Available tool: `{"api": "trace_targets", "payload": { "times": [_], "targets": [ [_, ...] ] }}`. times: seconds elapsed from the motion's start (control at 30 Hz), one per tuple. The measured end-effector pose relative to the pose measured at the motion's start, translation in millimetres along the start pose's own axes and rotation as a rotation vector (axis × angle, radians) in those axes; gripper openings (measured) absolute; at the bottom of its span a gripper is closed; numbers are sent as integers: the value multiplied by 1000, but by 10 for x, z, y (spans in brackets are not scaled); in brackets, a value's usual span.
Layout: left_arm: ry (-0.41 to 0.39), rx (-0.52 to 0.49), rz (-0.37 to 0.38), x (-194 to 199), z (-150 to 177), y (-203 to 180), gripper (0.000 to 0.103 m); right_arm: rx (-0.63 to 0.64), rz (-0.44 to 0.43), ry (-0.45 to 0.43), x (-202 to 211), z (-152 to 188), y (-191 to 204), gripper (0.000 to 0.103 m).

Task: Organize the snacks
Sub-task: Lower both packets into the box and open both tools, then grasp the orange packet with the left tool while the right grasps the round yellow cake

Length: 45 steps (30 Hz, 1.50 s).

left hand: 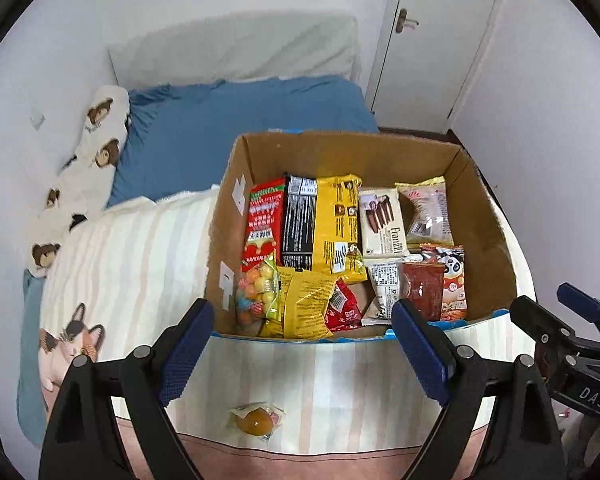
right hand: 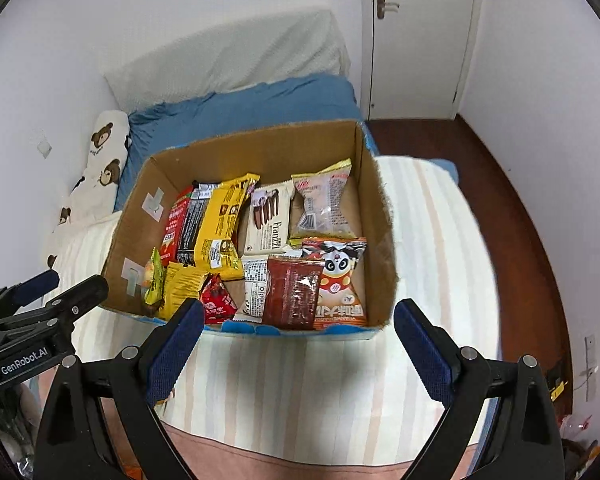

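Brown cardboard box (left hand: 484,216), yellow snack bag (left hand: 336,224), striped cream blanket (left hand: 140,248), blue sheet (left hand: 236,120)

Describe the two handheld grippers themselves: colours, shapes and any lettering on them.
Both the left gripper and the right gripper have matte black angular frames with silver rivets and two fingers faced with textured dark blue pads. The right gripper's body shows white "DAS" lettering; the left's reads "GenRobot.AI". No cables or sleeves are visible.

Striped blanket (left hand: 132,248) over bed; blue pillow (left hand: 236,128), bear-print pillow (left hand: 96,140) by wall; white door (right hand: 420,36) behind.
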<state>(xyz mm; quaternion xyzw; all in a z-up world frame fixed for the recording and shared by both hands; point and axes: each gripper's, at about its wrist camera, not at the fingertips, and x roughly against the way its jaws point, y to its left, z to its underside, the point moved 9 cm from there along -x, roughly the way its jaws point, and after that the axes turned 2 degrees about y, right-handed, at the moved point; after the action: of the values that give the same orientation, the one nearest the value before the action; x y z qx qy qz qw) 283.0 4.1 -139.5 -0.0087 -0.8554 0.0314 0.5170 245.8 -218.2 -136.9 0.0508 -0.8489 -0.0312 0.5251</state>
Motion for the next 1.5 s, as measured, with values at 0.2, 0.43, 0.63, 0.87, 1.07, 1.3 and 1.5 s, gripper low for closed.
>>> {"api": "trace_targets", "payload": {
  "times": [0.2, 0.43, 0.63, 0.87, 1.07, 1.3, 1.5],
  "targets": [
    [-62, -28, -3, 312, 103, -88, 91, -1, 3, -69, 363, 106, -12, 98],
    [-117, -26, 8, 645, 233, -157, 91, 7, -7, -125, 704, 221, 38, 98],
    [-112, 10, 20, 768, 414, -43, 91, -24, -99, -91, 795, 430, 136, 98],
    [80, 100, -98, 449, 1417, 769, 91, -26, -256, 130, 289, 1285, 462, 98],
    [343, 266, -152, 42, 2701, 1464, 91, -19, -350, 357, -311, 2089, 853, 98],
    [536, 347, -40, -349, 3605, 1447, 91, 79, -373, 476, -607, 2465, 1268, 98],
    [535, 563, 36, -654, 3818, 1568, 88, 130, -365, 490, -788, 2312, 1563, 98]
  ]
}}
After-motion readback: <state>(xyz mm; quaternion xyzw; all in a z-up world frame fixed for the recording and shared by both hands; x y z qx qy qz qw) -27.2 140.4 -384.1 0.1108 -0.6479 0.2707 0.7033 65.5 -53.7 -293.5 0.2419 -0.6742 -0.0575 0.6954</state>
